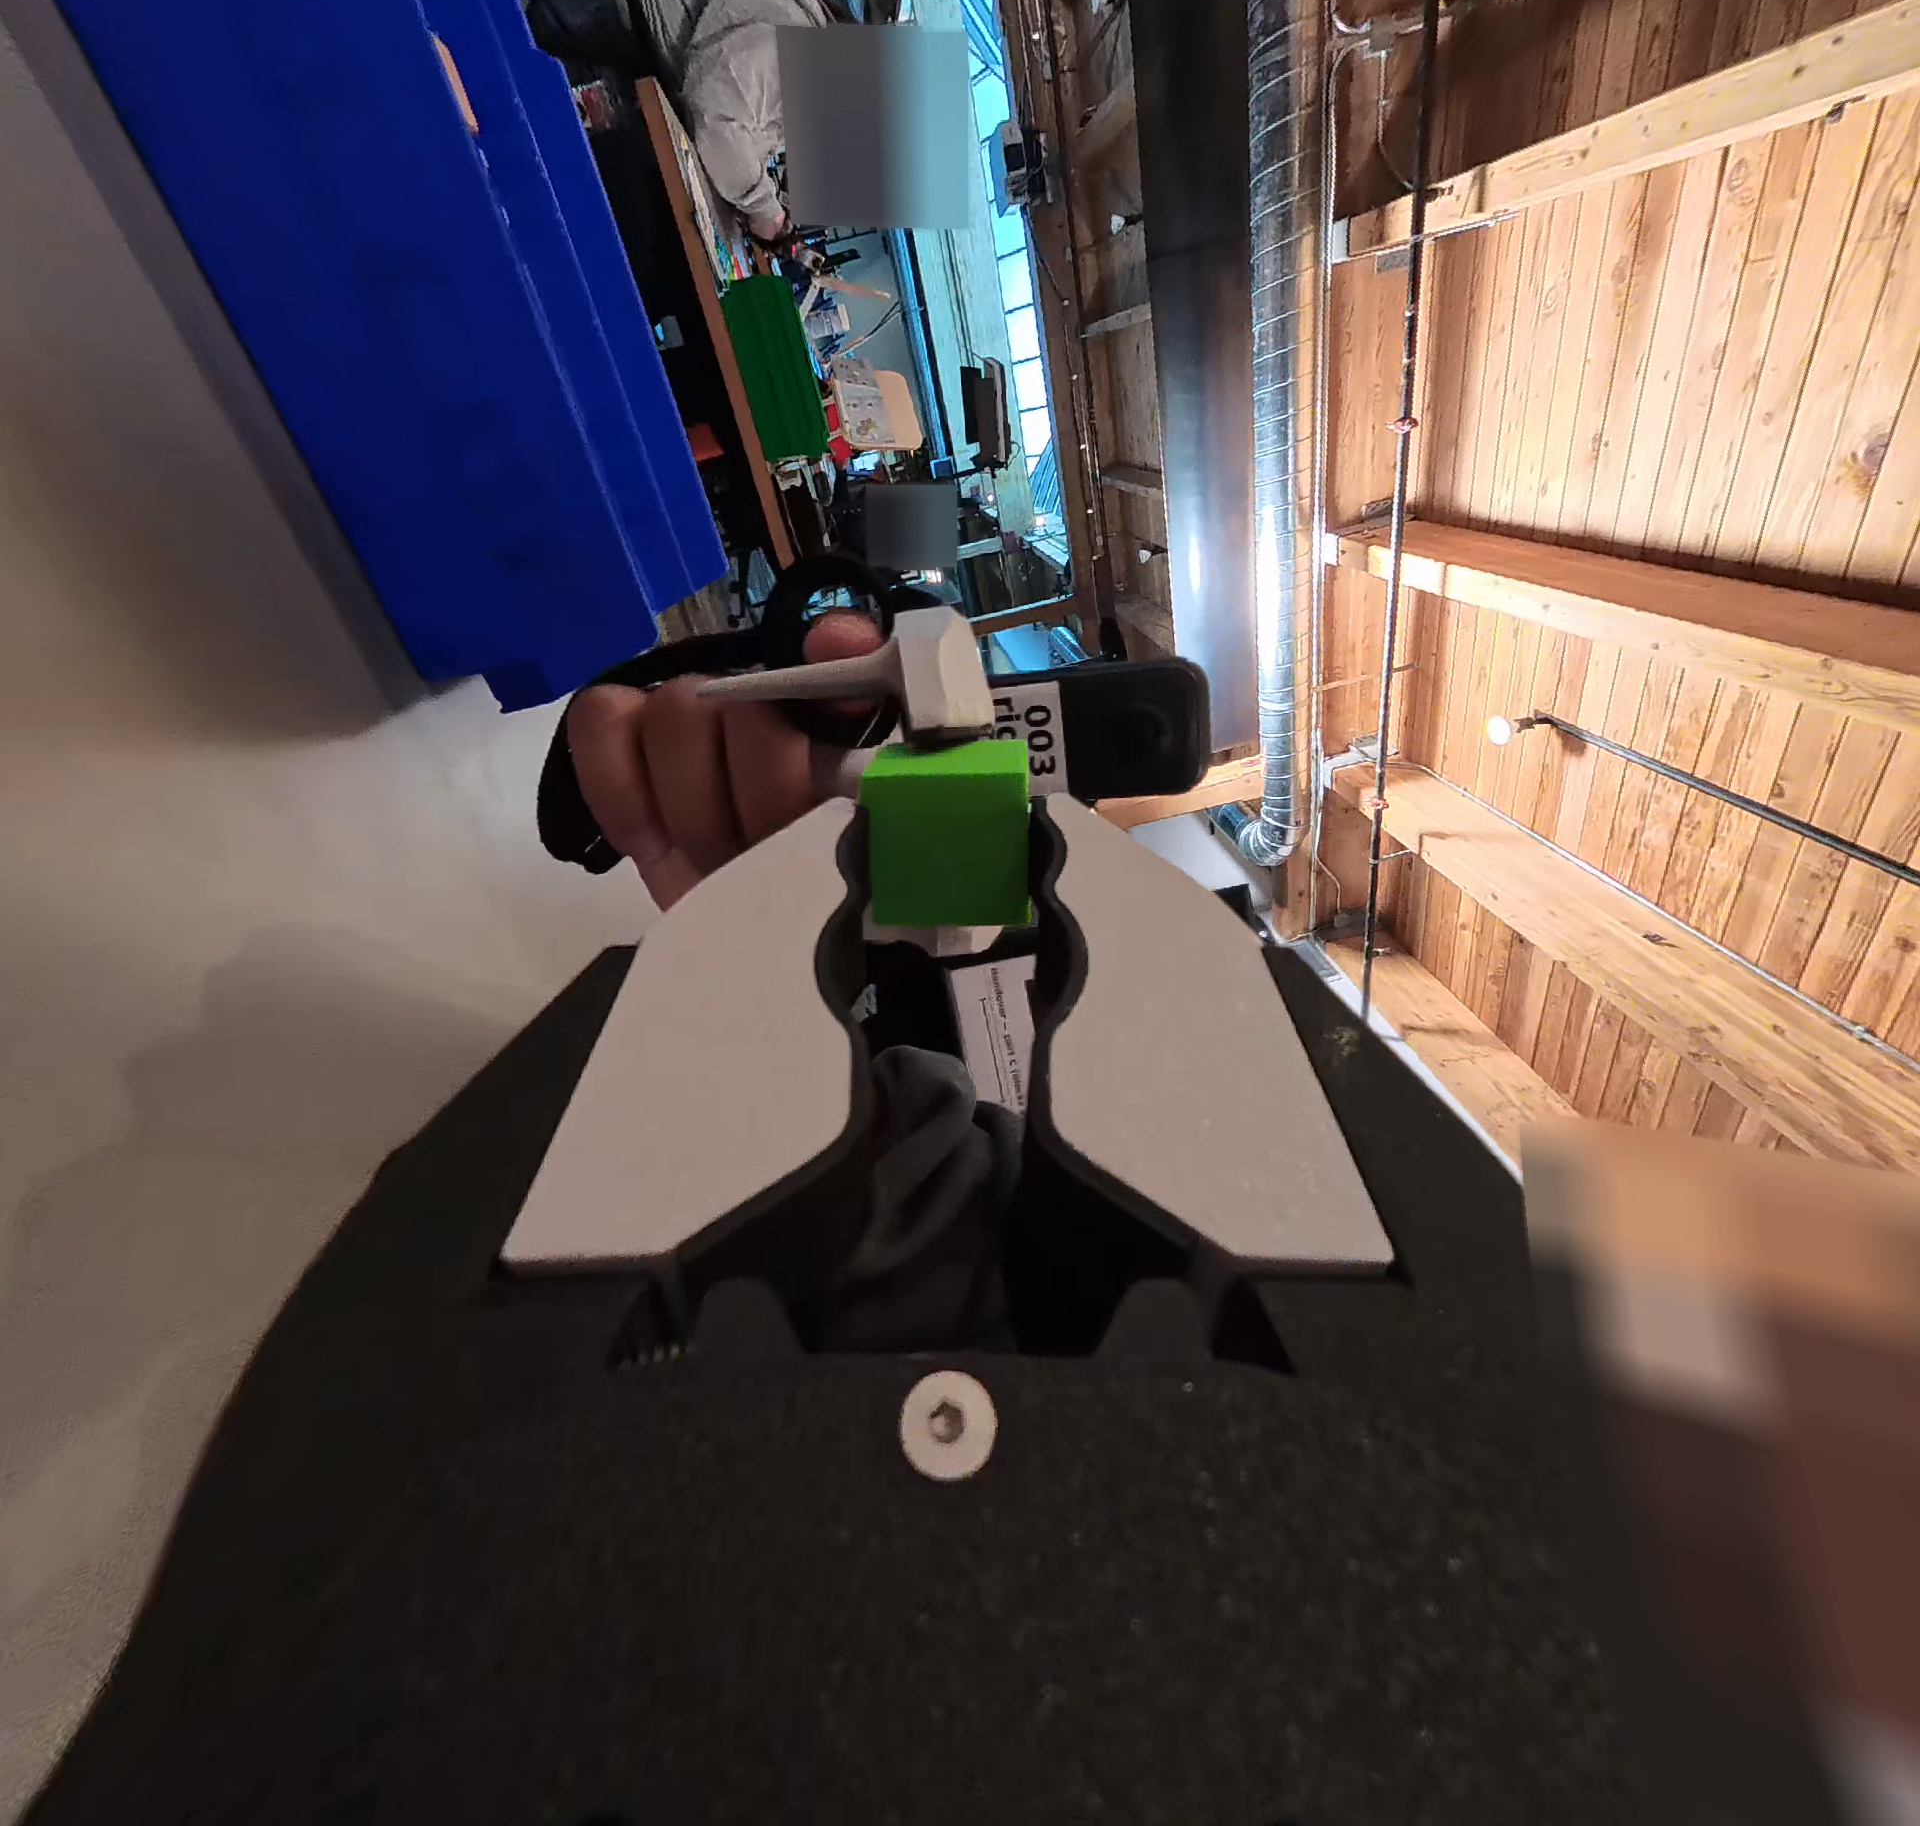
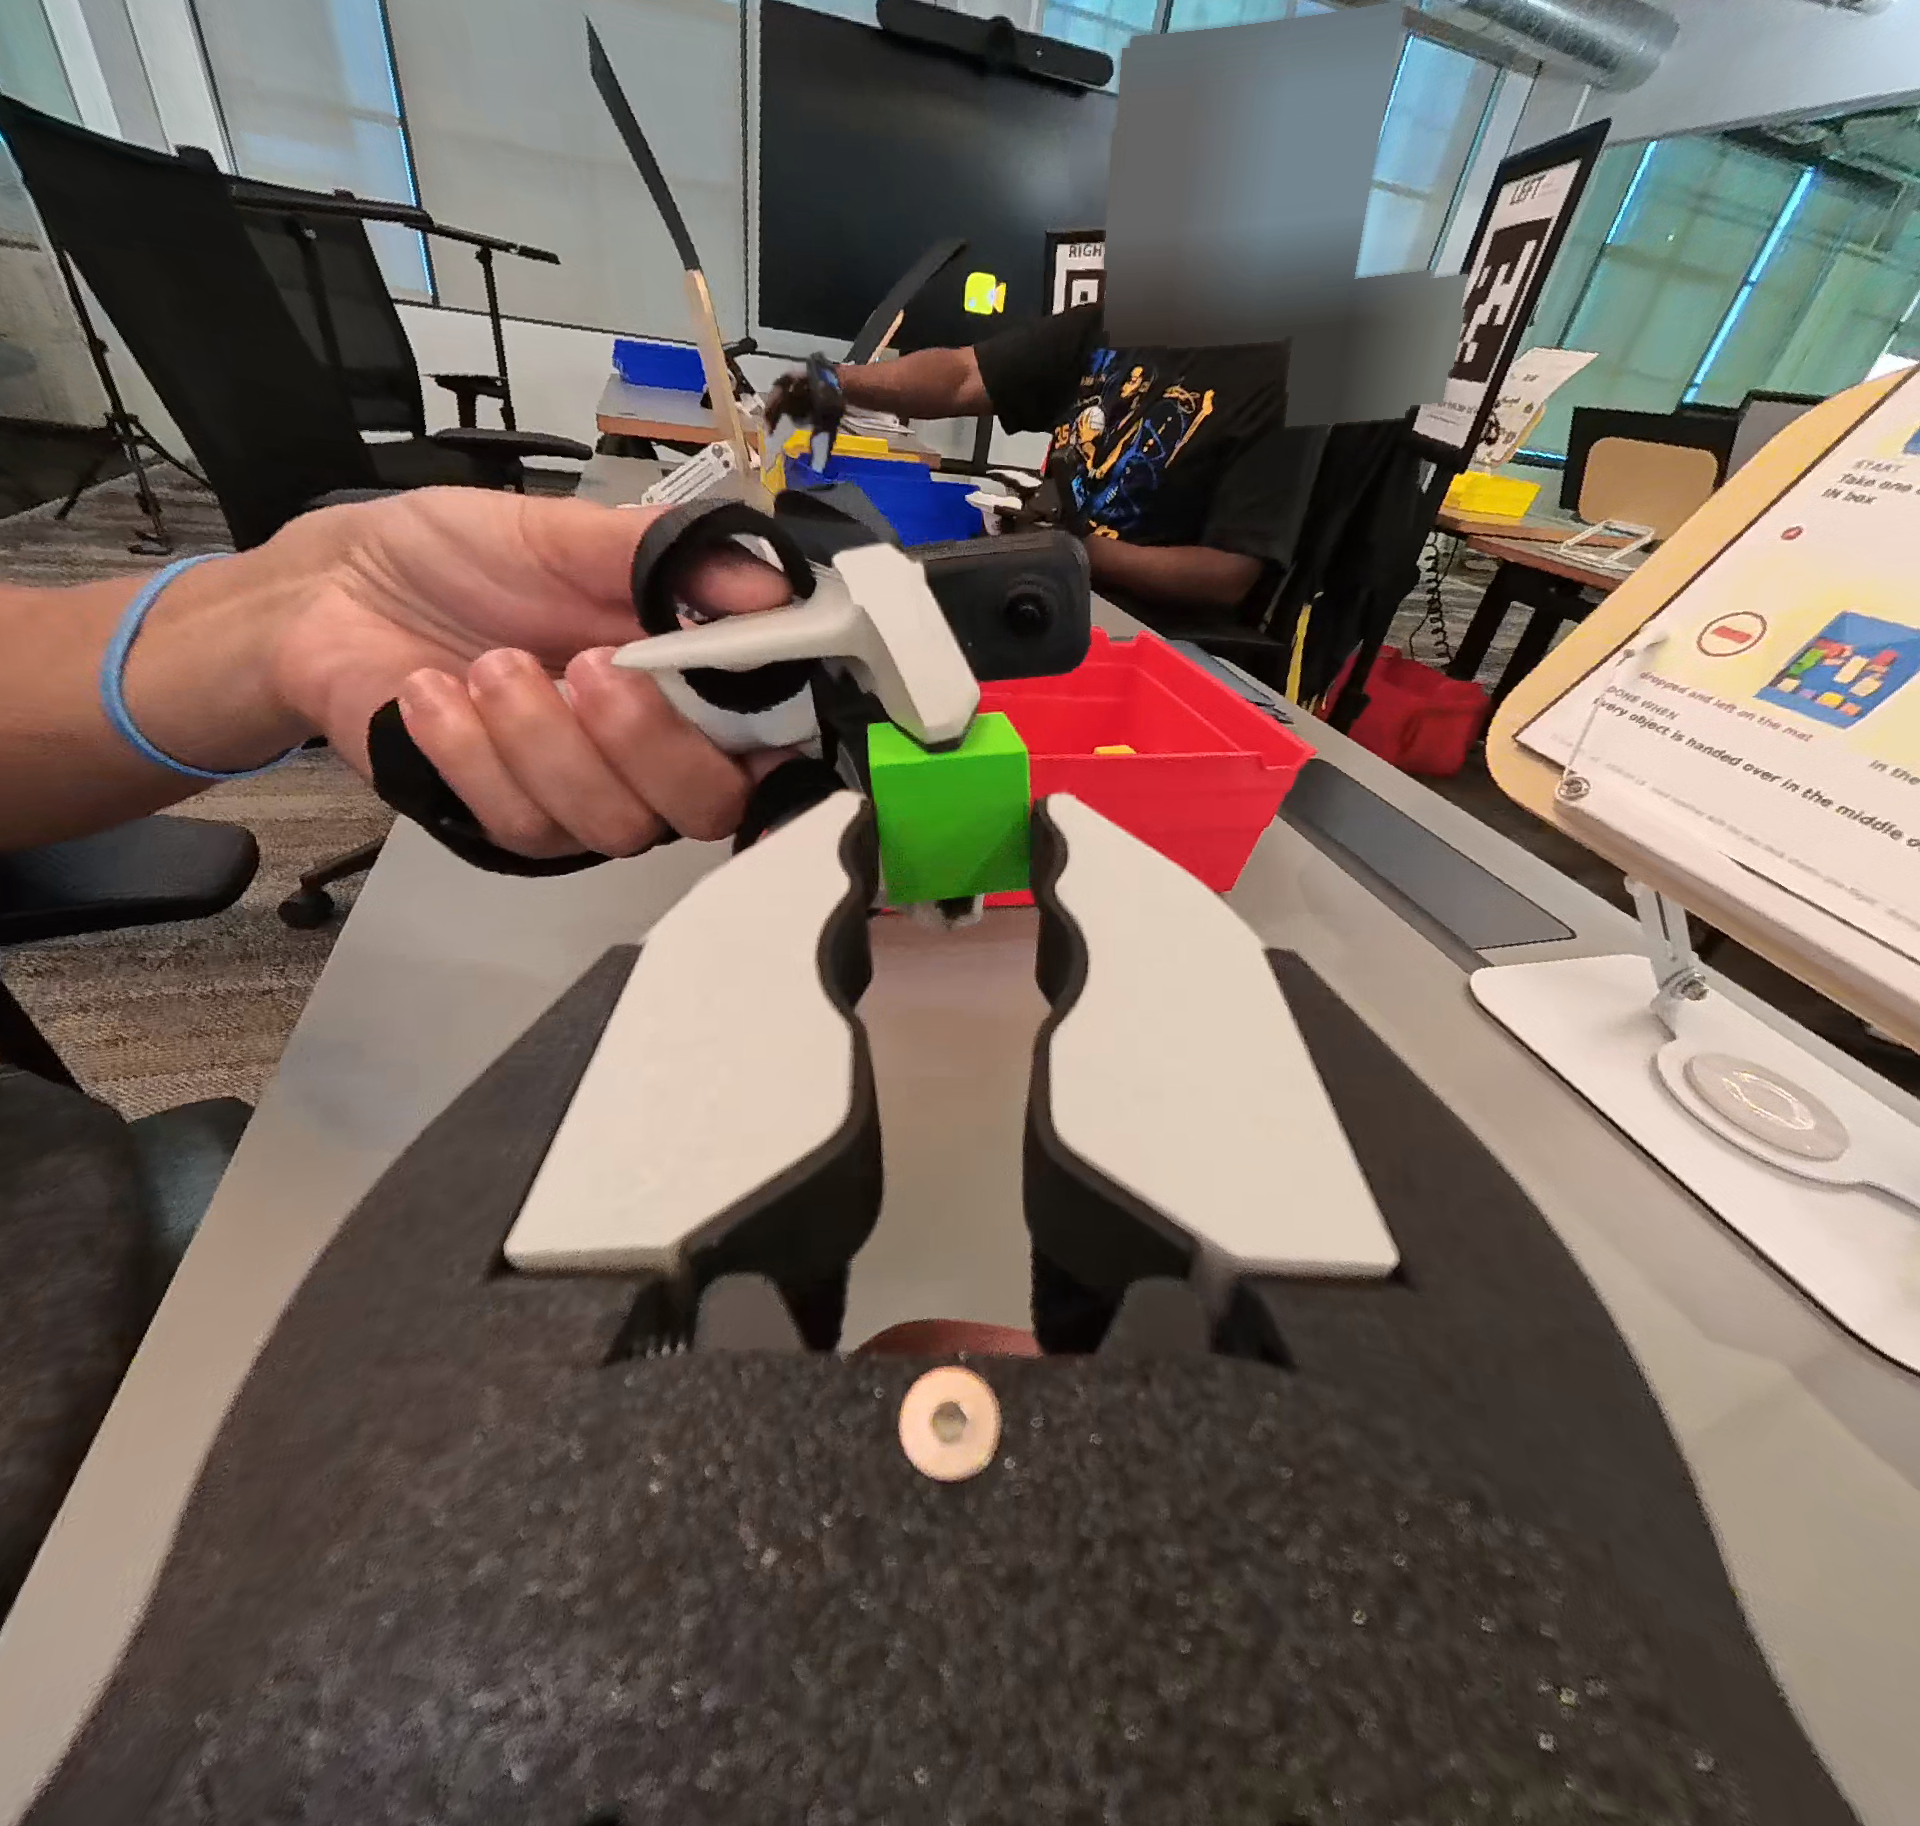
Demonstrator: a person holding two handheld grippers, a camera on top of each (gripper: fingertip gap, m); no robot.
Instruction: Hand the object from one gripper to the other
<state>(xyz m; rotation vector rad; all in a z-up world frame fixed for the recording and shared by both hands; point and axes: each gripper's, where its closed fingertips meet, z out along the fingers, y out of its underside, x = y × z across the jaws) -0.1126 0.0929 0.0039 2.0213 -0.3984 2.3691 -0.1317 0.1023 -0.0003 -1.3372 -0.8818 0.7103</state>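
**Inspector:** State the setting.

**Operator:** An open office with glass walls. A grey surface (image 2: pixel 343 1028) runs ahead of me, and a black office chair (image 2: pixel 208 322) stands at far left, off the surface.

**Inspector:** Continue, left to right.

**Operator:** My left hand (image 2: pixel 499 664), with a blue wristband (image 2: pixel 130 664), comes in from the left, raised above the surface. It holds my left gripper (image 1: pixel 948 841). In its own camera, that gripper's two tips are closed against opposite faces of the green cube (image 2: pixel 935 841).

**Inspector:** And the right gripper?

**Operator:** My right gripper (image 2: pixel 951 831) meets the cube at centre. Its two tips press the cube's left and right faces. The left gripper's fingers sit on the cube's top and underside. So both grippers are clamped on the cube, crosswise to each other.

**Inspector:** Location of the cube?

**Operator:** In the air above the surface, between the two grippers, touching nothing else.

**Inspector:** Further right?

**Operator:** A red bin (image 2: pixel 1143 789) sits on the surface just behind the cube. At far right an instruction board (image 2: pixel 1766 696) leans tilted on a white stand.
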